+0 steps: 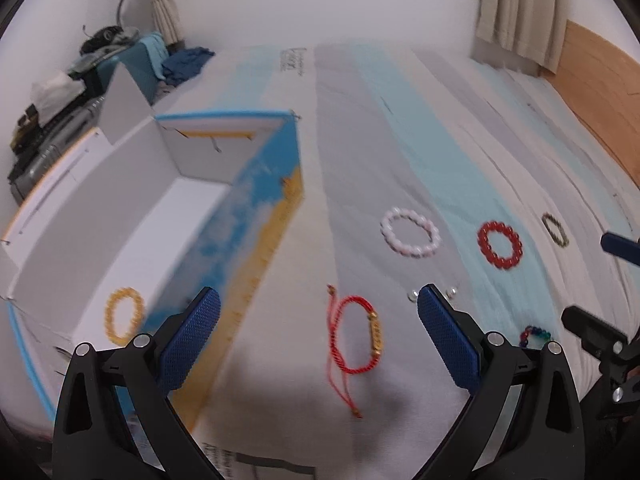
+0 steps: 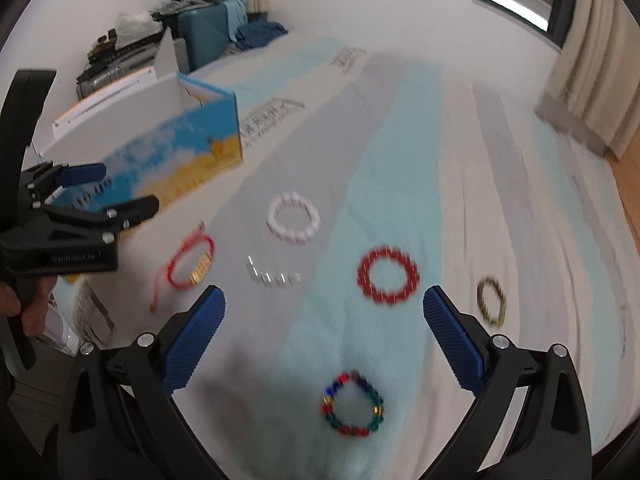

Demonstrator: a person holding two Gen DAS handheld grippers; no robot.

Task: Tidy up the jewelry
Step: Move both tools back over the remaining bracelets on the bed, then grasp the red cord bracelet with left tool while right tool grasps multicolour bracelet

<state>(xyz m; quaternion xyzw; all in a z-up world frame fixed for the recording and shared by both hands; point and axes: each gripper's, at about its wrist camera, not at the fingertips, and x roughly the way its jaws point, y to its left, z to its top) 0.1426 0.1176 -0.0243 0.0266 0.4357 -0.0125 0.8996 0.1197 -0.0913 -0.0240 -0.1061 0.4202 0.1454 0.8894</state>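
Several bracelets lie on a striped bed sheet (image 1: 400, 128). My left gripper (image 1: 319, 300) is open and empty, above a red cord bracelet with a gold bar (image 1: 354, 336), which also shows in the right wrist view (image 2: 191, 264). An open white box (image 1: 132, 240) with a blue and yellow side stands to the left and holds a yellow bead bracelet (image 1: 123, 314). My right gripper (image 2: 324, 300) is open and empty, above a multicolour bead bracelet (image 2: 353, 404). A white bead bracelet (image 2: 294, 218), a red bead bracelet (image 2: 387, 275) and a dark green bracelet (image 2: 491, 300) lie further out.
Small clear beads (image 2: 274, 276) lie between the cord bracelet and the red one. The left gripper shows at the left in the right wrist view (image 2: 80, 220). Luggage and clothes (image 2: 188, 16) stand by the far wall. Wooden floor (image 1: 600, 92) and curtains (image 2: 592, 64) are right of the bed.
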